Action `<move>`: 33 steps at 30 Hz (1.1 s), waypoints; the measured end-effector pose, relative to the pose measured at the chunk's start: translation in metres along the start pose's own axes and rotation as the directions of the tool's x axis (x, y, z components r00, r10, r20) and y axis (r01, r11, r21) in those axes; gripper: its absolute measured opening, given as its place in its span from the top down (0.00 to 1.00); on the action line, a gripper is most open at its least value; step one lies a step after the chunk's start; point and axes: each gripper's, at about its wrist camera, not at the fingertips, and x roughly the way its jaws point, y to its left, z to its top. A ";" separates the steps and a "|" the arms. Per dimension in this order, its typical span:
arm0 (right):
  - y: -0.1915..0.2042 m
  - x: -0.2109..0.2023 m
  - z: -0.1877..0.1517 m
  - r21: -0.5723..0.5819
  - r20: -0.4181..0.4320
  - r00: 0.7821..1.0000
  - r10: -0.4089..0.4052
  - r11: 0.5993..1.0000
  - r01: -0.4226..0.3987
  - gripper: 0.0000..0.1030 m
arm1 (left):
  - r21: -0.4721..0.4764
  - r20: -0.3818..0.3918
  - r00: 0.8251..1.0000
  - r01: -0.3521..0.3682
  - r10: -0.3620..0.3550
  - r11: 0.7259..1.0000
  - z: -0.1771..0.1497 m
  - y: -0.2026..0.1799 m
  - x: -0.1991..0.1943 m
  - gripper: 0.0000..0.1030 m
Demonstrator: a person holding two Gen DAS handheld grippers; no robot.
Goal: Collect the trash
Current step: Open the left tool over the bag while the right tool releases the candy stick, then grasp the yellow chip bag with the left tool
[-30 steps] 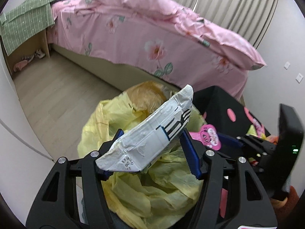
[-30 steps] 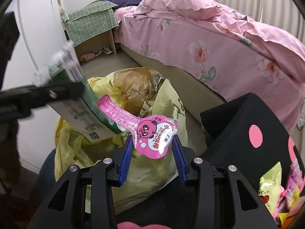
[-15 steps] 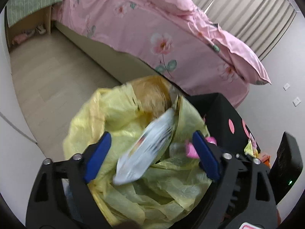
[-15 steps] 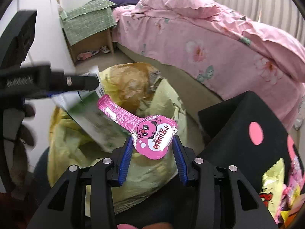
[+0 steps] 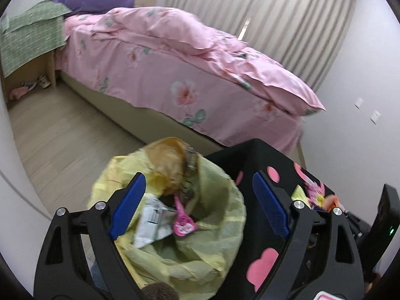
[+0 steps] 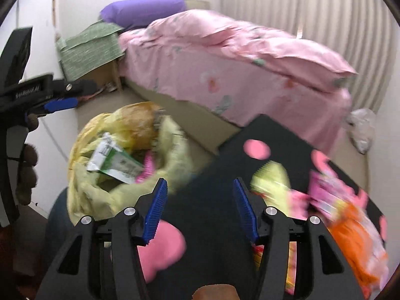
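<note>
A yellow trash bag stands open beside a black table with pink spots. Inside it lie a flattened white and green carton and a pink wrapper. My left gripper is open and empty above the bag. In the right wrist view the bag holds the carton and the wrapper. My right gripper is open and empty over the table. Blurred snack packets lie on the table to its right.
A bed with a pink floral cover runs along the back. A nightstand under a green cloth stands at the far left. A white plastic bag lies on the floor by the bed's foot. A wall is close on the left.
My left gripper opened and dropped the carton into the bag. My right gripper opened and let the pink wrapper fall in, then swung right over the black table.
</note>
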 end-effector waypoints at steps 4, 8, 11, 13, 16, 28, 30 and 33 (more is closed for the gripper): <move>-0.038 -0.038 -0.031 0.059 0.029 0.995 -0.092 0.994 0.090 0.50 | 0.062 -0.037 0.996 0.084 -0.082 0.995 -0.020 -0.033 0.006 0.19; -0.075 -0.068 -0.067 0.153 0.040 0.994 -0.101 0.984 0.094 0.46 | 0.120 -0.139 0.979 0.168 -0.151 0.978 -0.043 -0.069 0.020 0.19; -0.094 -0.080 -0.098 0.216 0.008 0.996 -0.094 0.972 0.091 0.46 | 0.183 -0.187 0.964 0.226 -0.192 0.957 -0.063 -0.100 0.027 0.19; -0.102 -0.089 -0.121 0.243 -0.002 0.995 -0.096 0.965 0.093 0.46 | 0.221 -0.220 0.953 0.257 -0.209 0.941 -0.076 -0.118 0.032 0.19; -0.105 -0.093 -0.149 0.255 -0.051 0.994 -0.094 0.961 0.104 0.46 | 0.253 -0.262 0.937 0.298 -0.232 0.920 -0.091 -0.137 0.039 0.20; -0.116 -0.116 -0.202 0.378 -0.047 0.980 -0.191 0.905 0.195 0.46 | 0.162 -0.376 0.898 0.306 -0.228 0.938 -0.085 -0.205 0.120 0.32; -0.114 -0.117 -0.201 0.376 -0.040 0.983 -0.181 0.909 0.182 0.46 | 0.138 -0.364 0.909 0.269 -0.204 0.953 -0.078 -0.205 0.134 0.37; -0.102 -0.122 -0.199 0.333 -0.027 0.981 -0.194 0.923 0.192 0.46 | 0.099 -0.353 0.915 0.244 -0.195 0.965 -0.065 -0.197 0.149 0.37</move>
